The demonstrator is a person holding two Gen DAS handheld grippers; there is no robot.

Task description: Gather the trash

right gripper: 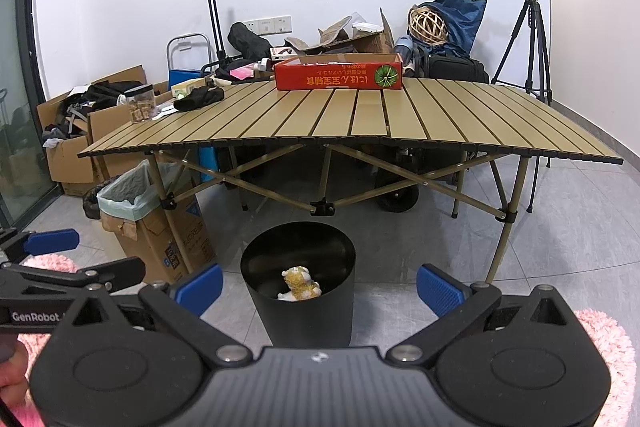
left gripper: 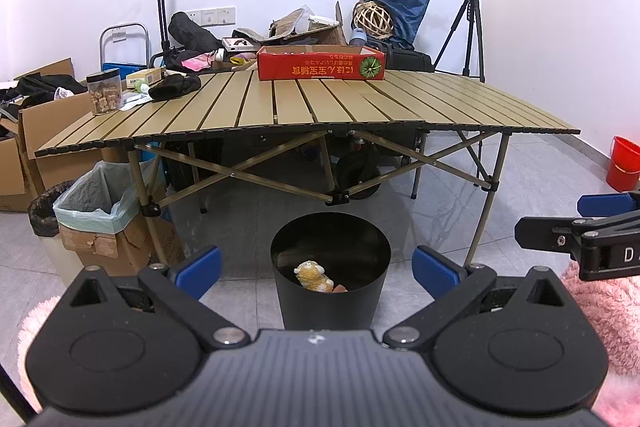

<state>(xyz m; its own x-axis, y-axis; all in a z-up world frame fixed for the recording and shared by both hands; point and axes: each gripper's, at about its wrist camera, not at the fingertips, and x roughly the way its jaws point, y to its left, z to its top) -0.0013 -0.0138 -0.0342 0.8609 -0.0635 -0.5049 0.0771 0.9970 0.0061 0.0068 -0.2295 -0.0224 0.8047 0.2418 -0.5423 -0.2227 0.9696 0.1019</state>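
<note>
A: Bin (left gripper: 330, 267) on the floor before the table (left gripper: 360, 99), left view?
B: Yes, scraps (left gripper: 314, 277) inside; left tongs (left gripper: 316, 269) spread wide, empty.
A: Right view?
B: Same bin (right gripper: 298, 279); right tongs (right gripper: 319, 285) gape, empty.

Right gripper (right gripper: 319, 289) is wide open with nothing in it, hanging over a black bin (right gripper: 298, 283) on the floor just off the folding table's (right gripper: 360, 123) near edge. Yellow-white crumpled trash (right gripper: 300, 284) sits inside the bin. Red box (right gripper: 338, 71) at the table's far edge.
</note>
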